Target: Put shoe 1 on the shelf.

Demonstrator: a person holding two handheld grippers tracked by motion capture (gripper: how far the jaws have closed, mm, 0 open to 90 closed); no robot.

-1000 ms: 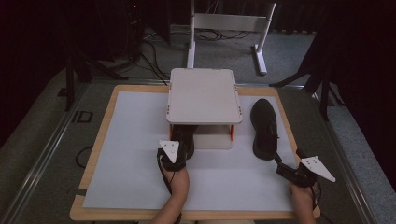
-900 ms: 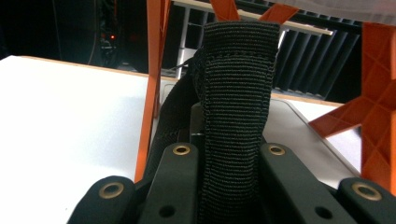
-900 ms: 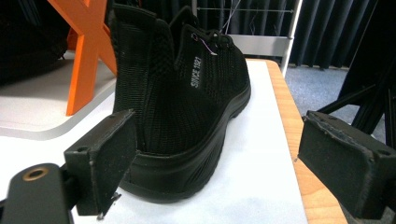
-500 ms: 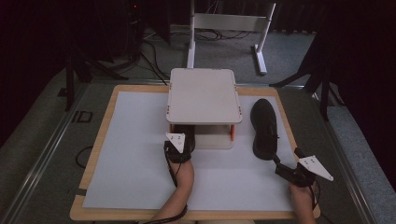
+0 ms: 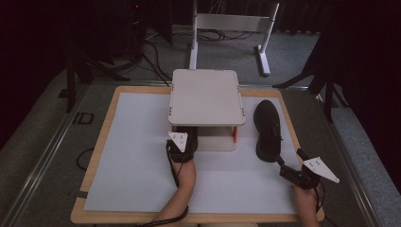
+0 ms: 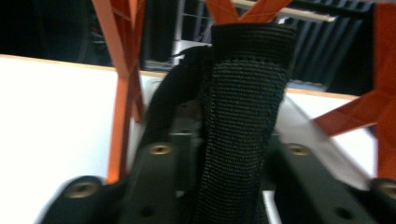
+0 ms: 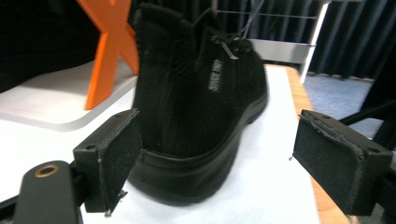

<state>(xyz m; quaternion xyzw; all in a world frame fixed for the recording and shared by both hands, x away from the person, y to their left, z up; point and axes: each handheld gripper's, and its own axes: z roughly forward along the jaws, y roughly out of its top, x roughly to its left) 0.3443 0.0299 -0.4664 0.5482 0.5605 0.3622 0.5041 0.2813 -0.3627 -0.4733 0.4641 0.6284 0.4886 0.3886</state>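
— Two black shoes on one counter (image 5: pixel 137 165): why is one tucked away?
— It sits on the lower level of the white rack (image 5: pixel 206 97) at the middle of the far edge, heel toward the near edge. That looks like a shelving job. The left tongs (image 5: pixel 183 147) have just been opening, and the heel loop of the stowed shoe (image 6: pixel 243 93) stands between the jaws with the pads off it.
— And the other?
— The second shoe (image 5: pixel 267 130) lies toward the right edge, beside the rack. The right tongs (image 5: pixel 283 164) gape wide just behind its heel and hold nothing, probably lining up a grab.
— What can't be made out?
— From above, the rack's top hides most of the stowed shoe, and its toe is out of sight. The left close-up is blurred.
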